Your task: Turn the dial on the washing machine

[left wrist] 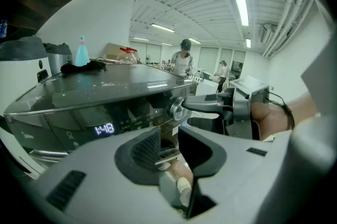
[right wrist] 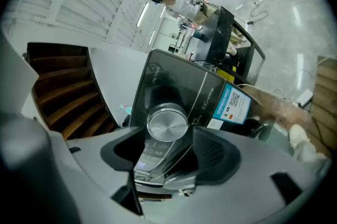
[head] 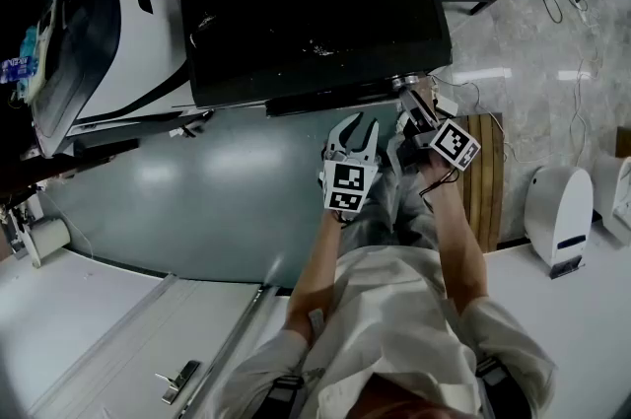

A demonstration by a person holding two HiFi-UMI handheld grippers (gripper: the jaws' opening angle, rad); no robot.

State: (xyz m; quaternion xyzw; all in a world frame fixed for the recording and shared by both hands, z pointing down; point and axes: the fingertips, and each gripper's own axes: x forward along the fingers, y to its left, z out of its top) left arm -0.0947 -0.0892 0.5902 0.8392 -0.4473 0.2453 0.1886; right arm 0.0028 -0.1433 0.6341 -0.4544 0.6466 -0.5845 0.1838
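Note:
The washing machine [head: 306, 3] has a dark glossy top and a dark front panel. Its round silver dial [right wrist: 167, 123] sits at the panel's right end and also shows in the left gripper view as the dial [left wrist: 177, 108]. My right gripper [right wrist: 168, 136] is at the dial, one jaw on each side of it, with a thin gap showing at both sides. In the head view the right gripper [head: 410, 96] reaches the panel's edge. My left gripper [head: 353, 127] hangs open just left of it, below the panel. Between the left gripper's [left wrist: 169, 138] jaws there is nothing.
The panel's lit display [left wrist: 104, 129] glows left of the dial, and a blue-and-white sticker [right wrist: 235, 104] is stuck beside it. A pale blue bottle [left wrist: 80, 53] and a dark cloth lie on the machine's top. A white appliance [head: 118, 33] stands at its left. Wooden slats [head: 485, 173] and a white bin [head: 558, 210] are at the right.

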